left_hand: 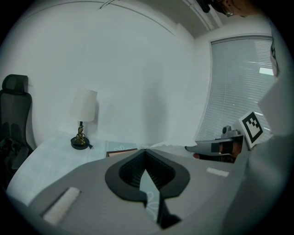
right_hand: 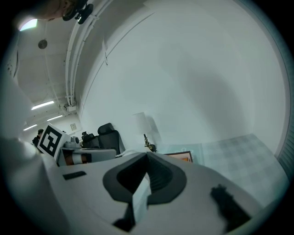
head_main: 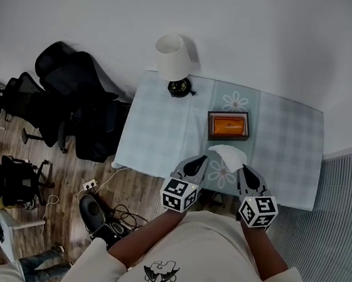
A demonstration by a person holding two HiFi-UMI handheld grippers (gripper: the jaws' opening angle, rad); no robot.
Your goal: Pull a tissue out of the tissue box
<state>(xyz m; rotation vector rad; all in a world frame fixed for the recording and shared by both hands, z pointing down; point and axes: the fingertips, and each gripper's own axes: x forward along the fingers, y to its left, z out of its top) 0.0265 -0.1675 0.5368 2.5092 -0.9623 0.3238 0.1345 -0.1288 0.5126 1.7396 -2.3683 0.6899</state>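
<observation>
tissue [head_main: 227, 153] near table [head_main: 159, 122] edge, tissue box [head_main: 228, 125] behind

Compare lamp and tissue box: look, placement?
The lamp is tall, with a white shade on a dark base; the tissue box is low, brown, orange on top. The lamp stands at the far left corner of the pale checked cloth; the tissue box sits near its middle. Both rest on it.

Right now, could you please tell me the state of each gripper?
Left gripper: closed, holding nothing.
Right gripper: closed, holding nothing; the crumpled white paper tissue lies loose just ahead.
</observation>
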